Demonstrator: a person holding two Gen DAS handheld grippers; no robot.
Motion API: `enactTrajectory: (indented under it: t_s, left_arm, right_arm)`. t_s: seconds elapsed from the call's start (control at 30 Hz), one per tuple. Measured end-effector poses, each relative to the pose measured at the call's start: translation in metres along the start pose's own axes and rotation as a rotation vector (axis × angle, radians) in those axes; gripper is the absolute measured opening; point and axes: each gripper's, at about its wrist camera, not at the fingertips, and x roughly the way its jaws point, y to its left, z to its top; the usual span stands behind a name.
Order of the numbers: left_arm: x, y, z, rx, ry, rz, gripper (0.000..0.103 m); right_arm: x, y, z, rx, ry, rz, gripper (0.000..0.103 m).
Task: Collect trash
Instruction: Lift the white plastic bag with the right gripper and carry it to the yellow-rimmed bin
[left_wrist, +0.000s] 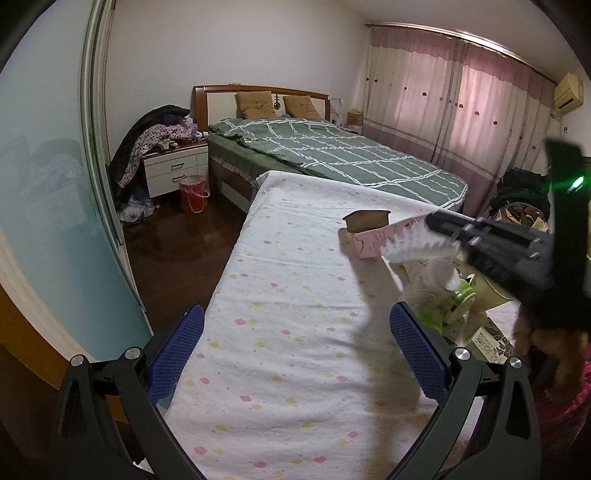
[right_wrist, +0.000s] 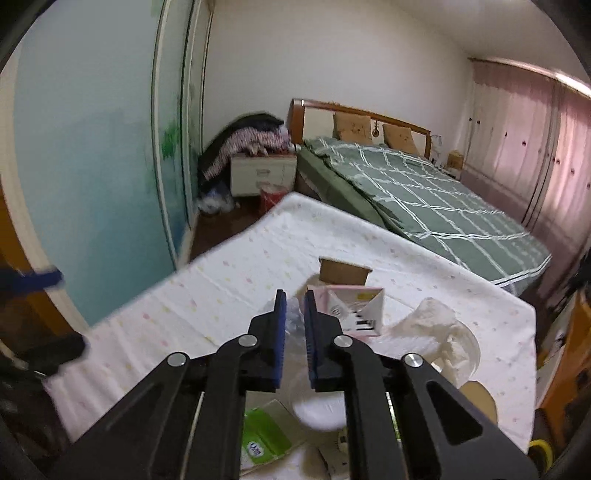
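Note:
Trash lies on the near bed with the white flowered sheet (left_wrist: 280, 332): a pink carton (right_wrist: 356, 310), a brown cardboard box (right_wrist: 341, 272), crumpled white tissue (right_wrist: 439, 328), a green wrapper (right_wrist: 264, 439) and a clear plastic piece (right_wrist: 291, 314). My right gripper (right_wrist: 294, 314) is shut on that thin clear plastic piece, above the sheet. In the left wrist view the right gripper (left_wrist: 424, 225) holds the blurred white plastic (left_wrist: 417, 245) near the pink carton (left_wrist: 384, 236). My left gripper (left_wrist: 295, 343) is open and empty over the sheet.
A large bed with a green checked cover (left_wrist: 351, 155) stands behind. A nightstand piled with clothes (left_wrist: 173, 170) and a red bucket (left_wrist: 194, 194) are at the far left. A glass sliding door (left_wrist: 55, 184) runs along the left. Pink curtains (left_wrist: 461, 96) hang at right.

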Motion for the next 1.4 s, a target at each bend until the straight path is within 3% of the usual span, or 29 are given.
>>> enactTrajectory:
  t_s: [0.33, 0.73, 0.9, 1.03, 1.4]
  left_arm:
    - [-0.005, -0.017, -0.002, 0.029, -0.005, -0.028, 0.099]
    - [0.005, -0.065, -0.017, 0.116, 0.044, -0.143, 0.099]
    - [0.019, -0.09, -0.028, 0.157, 0.083, -0.197, 0.099]
    - [0.035, -0.102, -0.033, 0.187, 0.098, -0.183, 0.099]
    - [0.087, -0.108, -0.047, 0.217, 0.186, -0.141, 0.099]
  right_arm:
    - [-0.068, -0.032, 0.018, 0.189, -0.144, 0.134, 0.009]
    - [-0.141, -0.069, 0.01, 0.303, -0.267, 0.097, 0.008]
    - [-0.175, -0.101, -0.01, 0.361, -0.311, 0.011, 0.008]
    - [-0.193, -0.134, -0.036, 0.419, -0.312, -0.087, 0.009]
    - [-0.201, -0.233, -0.145, 0.62, -0.188, -0.427, 0.009]
